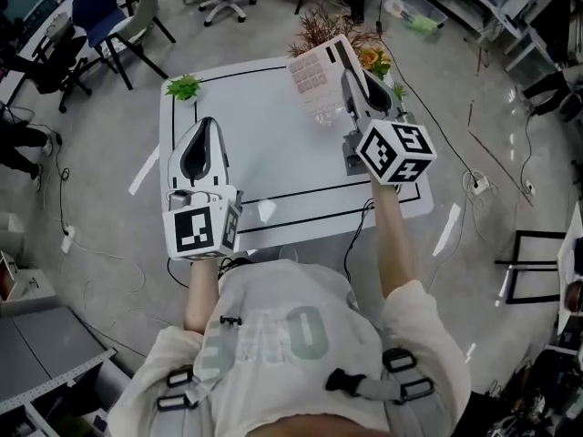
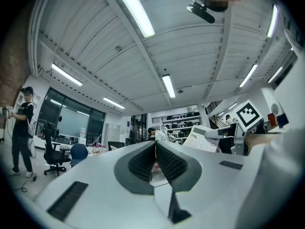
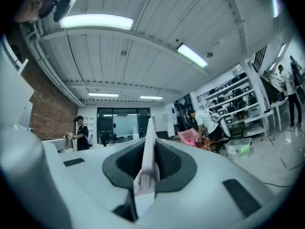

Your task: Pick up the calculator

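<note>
The calculator [image 1: 316,69] is white with rows of pale keys and hangs tilted above the far right part of the white table [image 1: 264,162]. My right gripper [image 1: 350,82] is shut on its near edge. In the right gripper view the calculator [image 3: 148,151] shows edge-on as a thin white slab pinched between the dark pads, with the right gripper [image 3: 151,149] pointing about level into the room. My left gripper [image 1: 202,127] hovers over the table's left side, shut with nothing in it. From the left gripper view, the left gripper [image 2: 155,151] points level and the calculator [image 2: 200,138] is off to the right.
A small green plant [image 1: 184,86] stands at the table's far left corner. Dried flowers [image 1: 319,27] and an orange bloom [image 1: 372,59] sit at the far right. A small white scrap [image 1: 266,210] lies near the front edge. Office chairs [image 1: 100,21] stand beyond the table.
</note>
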Demonstrator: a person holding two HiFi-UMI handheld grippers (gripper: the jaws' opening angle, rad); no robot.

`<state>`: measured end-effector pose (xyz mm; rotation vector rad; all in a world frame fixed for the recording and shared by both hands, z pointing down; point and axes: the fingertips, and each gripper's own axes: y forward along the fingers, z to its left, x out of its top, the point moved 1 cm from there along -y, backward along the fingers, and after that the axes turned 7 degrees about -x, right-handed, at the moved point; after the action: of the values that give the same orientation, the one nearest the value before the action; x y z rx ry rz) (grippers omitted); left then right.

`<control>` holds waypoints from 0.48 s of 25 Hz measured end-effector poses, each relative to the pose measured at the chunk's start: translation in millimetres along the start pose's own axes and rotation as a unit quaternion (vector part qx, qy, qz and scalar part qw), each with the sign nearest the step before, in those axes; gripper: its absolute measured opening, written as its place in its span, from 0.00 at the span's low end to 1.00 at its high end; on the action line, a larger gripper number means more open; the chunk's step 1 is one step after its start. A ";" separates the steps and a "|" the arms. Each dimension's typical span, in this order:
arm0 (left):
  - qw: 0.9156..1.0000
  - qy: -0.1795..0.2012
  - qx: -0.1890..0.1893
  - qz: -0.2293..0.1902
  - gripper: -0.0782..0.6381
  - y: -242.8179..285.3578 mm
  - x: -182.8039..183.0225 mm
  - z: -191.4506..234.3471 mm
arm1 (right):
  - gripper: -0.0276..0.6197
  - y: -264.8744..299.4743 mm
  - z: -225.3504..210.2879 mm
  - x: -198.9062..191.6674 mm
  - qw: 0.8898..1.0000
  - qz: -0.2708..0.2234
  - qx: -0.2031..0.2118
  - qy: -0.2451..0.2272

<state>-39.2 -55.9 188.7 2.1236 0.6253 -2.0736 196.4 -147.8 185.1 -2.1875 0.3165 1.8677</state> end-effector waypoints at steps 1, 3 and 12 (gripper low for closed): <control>1.000 0.004 0.002 -0.004 0.14 -3.3 3.6 0.3 | 0.14 -9.1 3.4 5.4 1.000 -0.016 -0.012 -0.003; 1.000 0.010 0.007 -0.012 0.14 -7.6 10.9 -1.1 | 0.14 -26.5 9.3 14.3 0.999 -0.043 -0.029 -0.009; 0.998 0.030 0.015 -0.045 0.14 -18.6 38.3 -21.2 | 0.14 -93.6 32.4 32.7 0.992 -0.109 -0.062 -0.009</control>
<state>-26.8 -23.2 156.4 2.2202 0.7139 -2.0830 201.3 -48.9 152.3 -2.1823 -0.0439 1.8279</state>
